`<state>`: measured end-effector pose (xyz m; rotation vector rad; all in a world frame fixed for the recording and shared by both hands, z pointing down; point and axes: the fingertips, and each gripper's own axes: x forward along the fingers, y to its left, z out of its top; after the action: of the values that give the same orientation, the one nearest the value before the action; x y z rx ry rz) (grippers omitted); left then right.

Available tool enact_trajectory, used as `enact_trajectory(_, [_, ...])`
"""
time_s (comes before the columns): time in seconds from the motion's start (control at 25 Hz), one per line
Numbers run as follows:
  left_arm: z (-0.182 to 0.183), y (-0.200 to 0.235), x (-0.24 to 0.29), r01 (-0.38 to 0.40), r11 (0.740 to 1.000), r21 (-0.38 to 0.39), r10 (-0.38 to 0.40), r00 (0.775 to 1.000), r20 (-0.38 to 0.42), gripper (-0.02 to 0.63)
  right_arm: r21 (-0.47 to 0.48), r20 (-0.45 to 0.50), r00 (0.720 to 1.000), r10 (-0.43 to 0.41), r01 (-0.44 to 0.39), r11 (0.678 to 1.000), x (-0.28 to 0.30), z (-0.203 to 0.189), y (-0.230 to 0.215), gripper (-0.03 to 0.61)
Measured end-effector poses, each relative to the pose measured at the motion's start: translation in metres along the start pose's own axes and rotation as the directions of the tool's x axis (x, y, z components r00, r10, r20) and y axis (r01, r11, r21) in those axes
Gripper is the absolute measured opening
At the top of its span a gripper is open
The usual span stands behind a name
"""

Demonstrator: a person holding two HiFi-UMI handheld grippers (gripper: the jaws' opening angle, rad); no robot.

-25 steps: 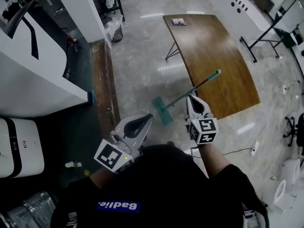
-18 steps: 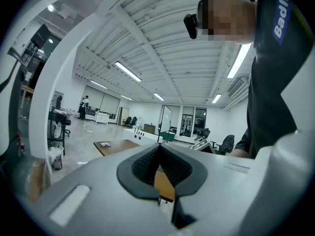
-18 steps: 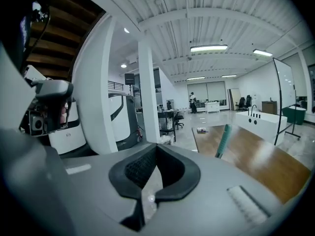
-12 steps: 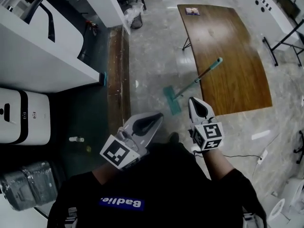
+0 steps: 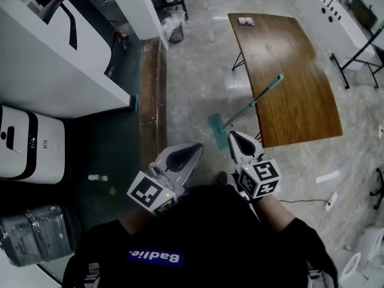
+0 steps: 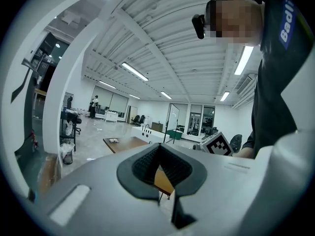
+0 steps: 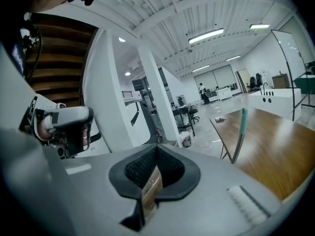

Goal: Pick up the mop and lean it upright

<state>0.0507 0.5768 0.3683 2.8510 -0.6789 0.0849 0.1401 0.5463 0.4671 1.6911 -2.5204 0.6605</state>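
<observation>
At the table's [image 5: 300, 101] left edge the mop [image 5: 249, 107] is propped. Its head is on the floor just off the table, its handle slants up, and the teal grip end seems to rest on the table rim. In the right gripper view it looks near upright.

Right gripper [image 5: 233, 138] has its jaws closed with nothing in them. It sits just short of the mop head, not touching, pointing toward the table. Left gripper [image 5: 193, 150] is also closed and empty, farther from the table than the right.

My read: no grip yet, so I'm either on approach or the lean may already count. If I regrip, I need to open the right jaws, go for the mid-handle by the table edge, and close around it. Risk is that the handle slides along the rim when nudged.
</observation>
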Motion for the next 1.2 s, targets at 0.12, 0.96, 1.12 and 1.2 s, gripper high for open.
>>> enact_trajectory(0.12, [-0.002,0.006,-0.026,-0.005,1.0,-0.02,0.005,1.0,0.014,0.02,-0.007,-0.022,1.0,0.005,-0.005,1.0,0.001,-0.005,0.026,0.003])
enact_trajectory(0.96, [-0.031,0.029,-0.182,0.03,0.993,-0.115,-0.019,0.996,0.091,0.02,-0.232,0.011,0.999,-0.031,0.033,0.972,-0.021,-0.008,0.2,0.003])
enact_trajectory(1.12, [-0.032,0.025,-0.187,0.019,0.995,-0.095,-0.01,0.995,0.098,0.02,-0.256,0.032,0.999,0.003,0.006,0.967,-0.027,-0.002,0.216,0.003])
enact_trajectory(1.2, [-0.028,0.022,-0.188,0.006,0.997,-0.082,0.002,0.995,0.105,0.02,-0.259,0.041,0.999,0.029,-0.018,0.966,-0.029,0.002,0.223,0.003])
